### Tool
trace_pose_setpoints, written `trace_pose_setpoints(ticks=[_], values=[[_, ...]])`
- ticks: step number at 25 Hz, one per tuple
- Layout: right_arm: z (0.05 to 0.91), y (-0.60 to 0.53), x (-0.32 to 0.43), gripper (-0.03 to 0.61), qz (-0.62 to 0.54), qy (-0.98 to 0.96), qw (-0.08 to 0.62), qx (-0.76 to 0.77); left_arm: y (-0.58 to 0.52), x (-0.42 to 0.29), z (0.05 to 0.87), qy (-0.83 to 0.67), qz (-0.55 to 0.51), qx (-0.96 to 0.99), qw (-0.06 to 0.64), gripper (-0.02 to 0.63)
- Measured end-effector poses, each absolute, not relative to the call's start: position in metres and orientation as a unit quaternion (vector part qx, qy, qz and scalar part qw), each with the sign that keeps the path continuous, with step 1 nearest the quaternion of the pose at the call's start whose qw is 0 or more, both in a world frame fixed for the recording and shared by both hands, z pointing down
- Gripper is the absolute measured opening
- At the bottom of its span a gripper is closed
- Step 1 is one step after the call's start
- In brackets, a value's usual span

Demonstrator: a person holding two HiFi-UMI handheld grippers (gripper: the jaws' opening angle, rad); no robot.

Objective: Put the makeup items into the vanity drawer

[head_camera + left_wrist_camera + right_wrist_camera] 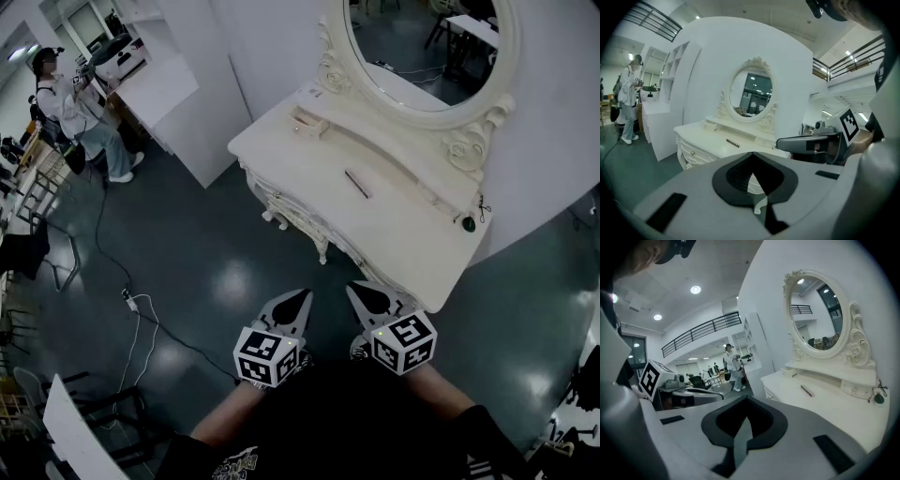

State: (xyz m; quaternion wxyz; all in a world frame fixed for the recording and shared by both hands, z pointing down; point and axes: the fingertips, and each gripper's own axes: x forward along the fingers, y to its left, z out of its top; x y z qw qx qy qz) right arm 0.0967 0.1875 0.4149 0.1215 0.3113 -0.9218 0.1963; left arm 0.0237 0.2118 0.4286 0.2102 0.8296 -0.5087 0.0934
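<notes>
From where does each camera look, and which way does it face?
Head view: on the person's head, looking steeply down at the vanity table; both forearms, left gripper and right gripper show.
Left gripper view: on the left gripper, along its shut jaws toward the vanity table; right gripper at right.
Right gripper view: on the right gripper, facing the mirror; left gripper at left.
Shared: all show the vanity table.

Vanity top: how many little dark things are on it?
2. A slim dark stick lies in the middle of the vanity top, below the mirror. A small round green thing sits at its right end. More may be hidden.
</notes>
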Motion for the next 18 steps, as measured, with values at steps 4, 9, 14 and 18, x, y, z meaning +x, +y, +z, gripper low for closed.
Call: trace_pose_setpoints(ticks=[4,9,14,18], values=[[0.4143,0.1911,0.0967,0.028,0.197,-0.921,0.121,0.314,0.2155,0.0235,0.427,-0.508,0.092,0.831,0.209,-0.003],[0.4151,0.194,0.0978,0.028,0.198,-0.919,0.121,0.319,0.2181,0.0237,0.4269,-0.504,0.092,0.833,0.209,-0.003],[0.4119,0.1975,0.0958,0.029,0.201,-0.92,0.107,0.318,0.2209,0.0227,0.4266,-0.499,0.09,0.837,0.207,-0.003],[0.4086,0.196,0.0938,0.029,0.202,-0.918,0.099,0.326,0.2209,0.0188,0.4244,-0.496,0.088,0.839,0.205,-0.002]])
